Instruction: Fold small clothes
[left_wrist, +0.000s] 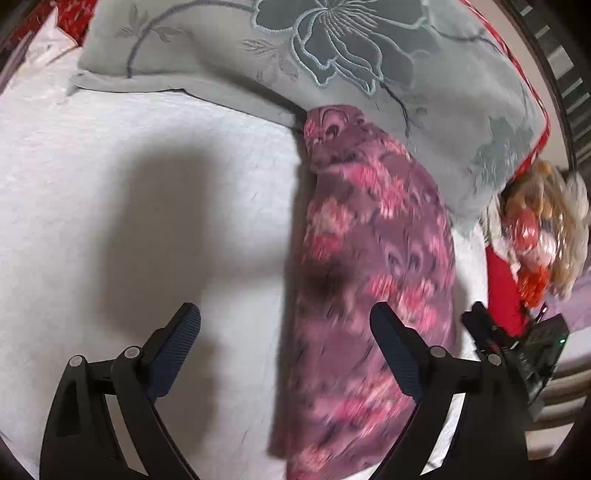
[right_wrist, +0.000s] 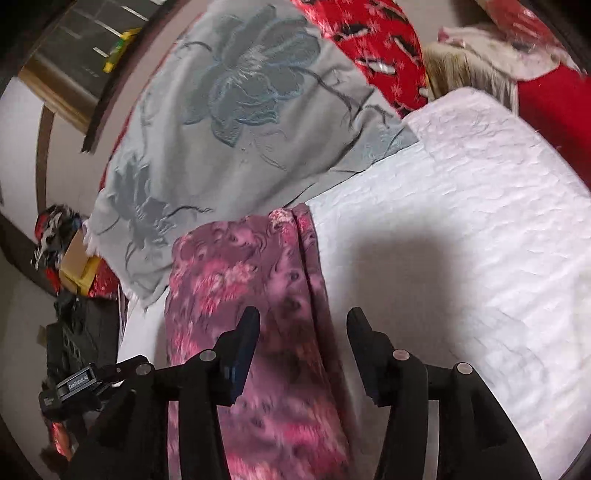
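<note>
Left wrist view, left claw (left_wrist: 284, 325) spread wide, right claw (right_wrist: 301, 325) apart, seemingly above folded floral garment (right_wrist: 258, 295).

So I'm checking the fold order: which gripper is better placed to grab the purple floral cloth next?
Probably the right gripper: its open jaws hang directly over the purple floral cloth, near its long edge. The left gripper is open too, but it straddles the cloth's edge, one finger over bare white bedspread.
</note>
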